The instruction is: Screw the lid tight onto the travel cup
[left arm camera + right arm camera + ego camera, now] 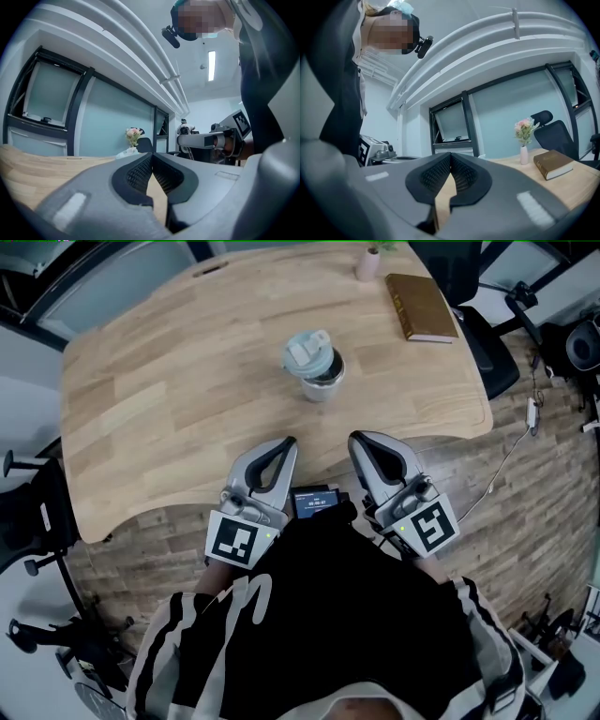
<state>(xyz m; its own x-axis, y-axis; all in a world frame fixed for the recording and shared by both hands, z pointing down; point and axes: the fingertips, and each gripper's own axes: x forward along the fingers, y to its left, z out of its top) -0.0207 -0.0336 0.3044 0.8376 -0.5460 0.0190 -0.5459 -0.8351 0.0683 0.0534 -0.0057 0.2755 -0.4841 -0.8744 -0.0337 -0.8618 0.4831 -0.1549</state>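
Observation:
The travel cup (319,374) stands upright near the middle of the wooden table (169,399), its pale blue-green lid (307,350) resting askew on the rim. Both grippers hang at the table's near edge, well short of the cup. My left gripper (290,441) is shut with nothing between its fingertips; in the left gripper view its ribbed pads (140,174) meet at the tip. My right gripper (354,438) is shut and empty too, pads (461,174) touching. Neither gripper view shows the cup clearly.
A brown book (421,307) lies at the table's far right, with a small pink vase (367,262) of flowers behind it. A black office chair (487,343) stands by the right edge. A cable (506,460) trails over the wood-pattern floor at right.

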